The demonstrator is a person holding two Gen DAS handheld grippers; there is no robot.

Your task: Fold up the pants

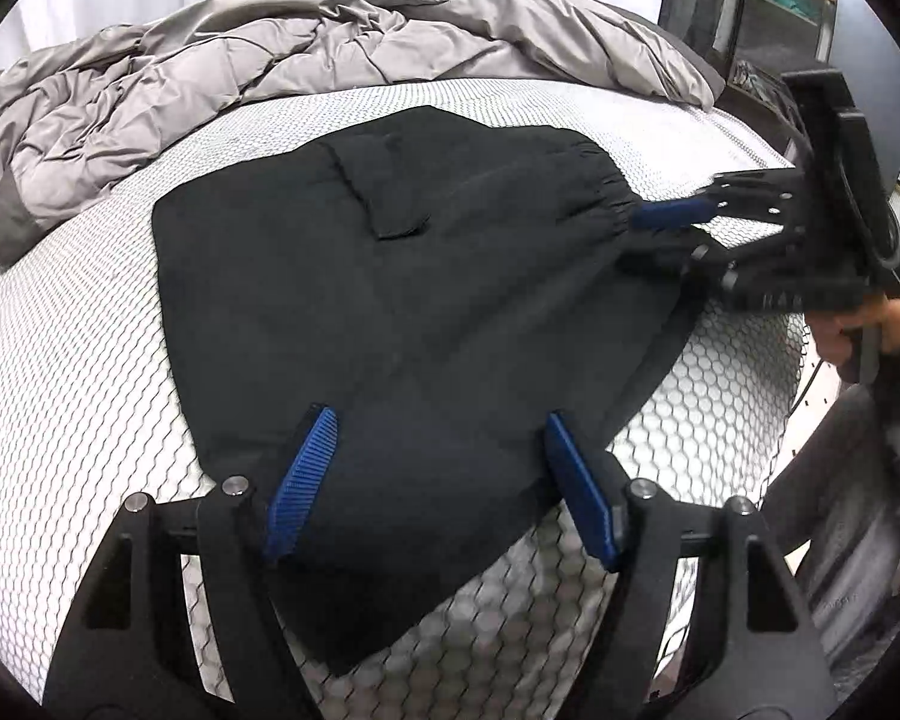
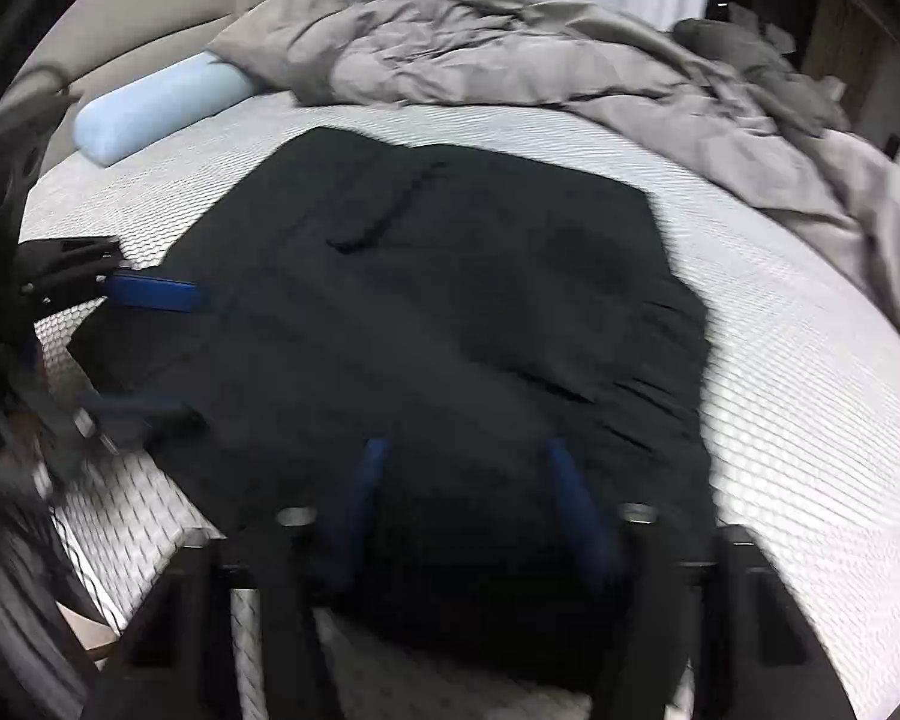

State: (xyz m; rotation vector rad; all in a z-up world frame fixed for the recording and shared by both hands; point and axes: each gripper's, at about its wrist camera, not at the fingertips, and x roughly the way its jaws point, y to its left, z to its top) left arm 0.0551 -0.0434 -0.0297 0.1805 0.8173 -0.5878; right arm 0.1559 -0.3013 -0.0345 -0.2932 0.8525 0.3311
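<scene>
1. Centrally, the folded black fabric pants (image 1: 402,300) lie flat on the bed's white mattress with its honeycomb-patterned cover (image 1: 90,360), filling the middle of both wrist views.
2. Seen from the left wrist, a flapped pocket sits toward 12 o'clock on the pants and the gathered elastic waistband (image 1: 594,192) toward 2 o'clock.
3. The left claw (image 1: 438,480) stands wide at 6 o'clock of that view, its ribbed blue pads (image 1: 300,480) spread apart over the near edge of the pants; the cloth lies below and between them and neither pad presses on it.
4. The right claw (image 1: 666,234) comes in from 3 o'clock in the left wrist view, a hand (image 1: 858,324) gripping its black handle, its blue-padded fingers right at the waistband corner.
5. In its own blurred view, the right claw (image 2: 468,498) shows its two blue pads set moderately apart at 6 o'clock, with the pants beneath them; whether they pinch any cloth cannot be told through the blur.
6. That same view shows the left claw (image 2: 150,348) at 9 o'clock, its two blue fingers well apart at the edge of the pants.
7. A crumpled grey quilted duvet (image 1: 270,54) is heaped along the far side of the bed from 10 to 1 o'clock.
8. A pale blue cylindrical bolster pillow (image 2: 156,108) rests on the mattress at 10 o'clock in the right wrist view, well apart from the pants.
</scene>
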